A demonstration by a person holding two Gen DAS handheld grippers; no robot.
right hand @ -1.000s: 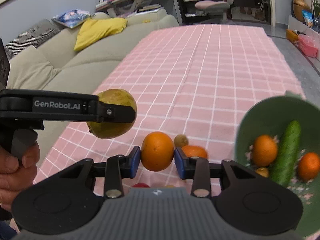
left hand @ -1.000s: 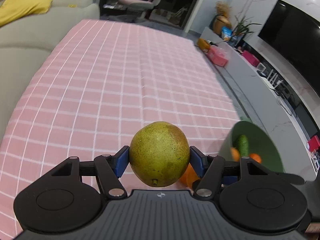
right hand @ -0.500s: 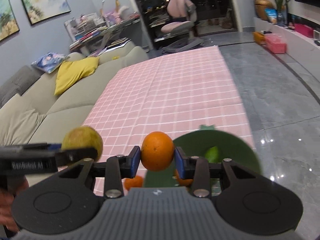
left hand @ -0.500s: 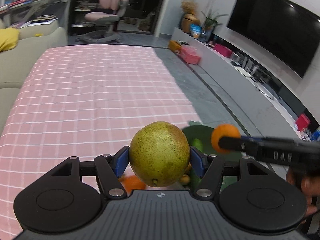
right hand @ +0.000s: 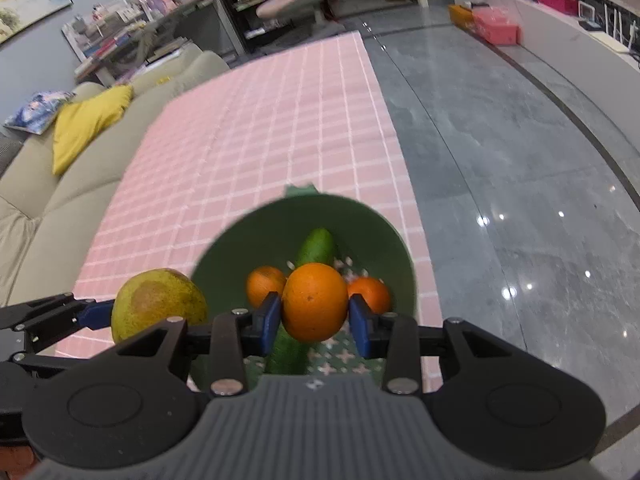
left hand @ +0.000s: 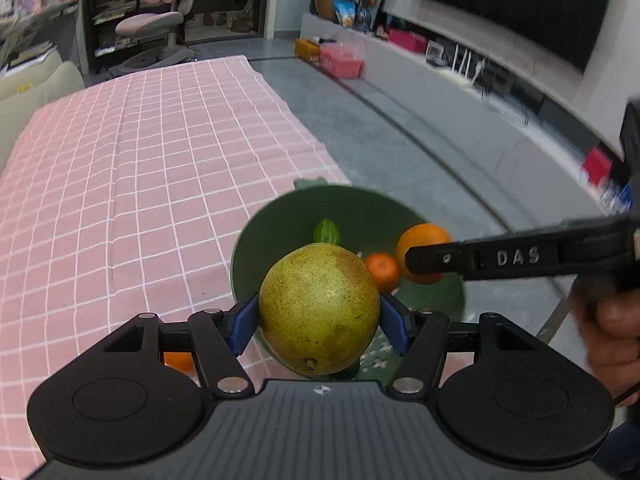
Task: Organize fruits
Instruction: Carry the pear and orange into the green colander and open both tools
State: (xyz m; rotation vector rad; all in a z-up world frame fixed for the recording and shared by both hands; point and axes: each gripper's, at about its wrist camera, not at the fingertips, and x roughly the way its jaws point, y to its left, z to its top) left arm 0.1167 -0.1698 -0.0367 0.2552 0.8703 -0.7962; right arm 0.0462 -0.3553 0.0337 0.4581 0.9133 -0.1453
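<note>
The bowl (right hand: 384,232) sits at the near right edge of the tablecloth (right hand: 256,128). In the bowl, a cucumber (right hand: 318,246) lies between two oranges (right hand: 262,289). The sofa (right hand: 60,184) stands left of the bowl.

Speckled yellow-green pear (left hand: 319,307), orange orange (right hand: 314,301), dark green bowl (right hand: 240,240), pink white-checked tablecloth (left hand: 140,168), blue gripper pads (right hand: 271,322)

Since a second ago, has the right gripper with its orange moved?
Yes. The right gripper, shut on the orange, has swung right from over the pink cloth to above the green bowl.
</note>
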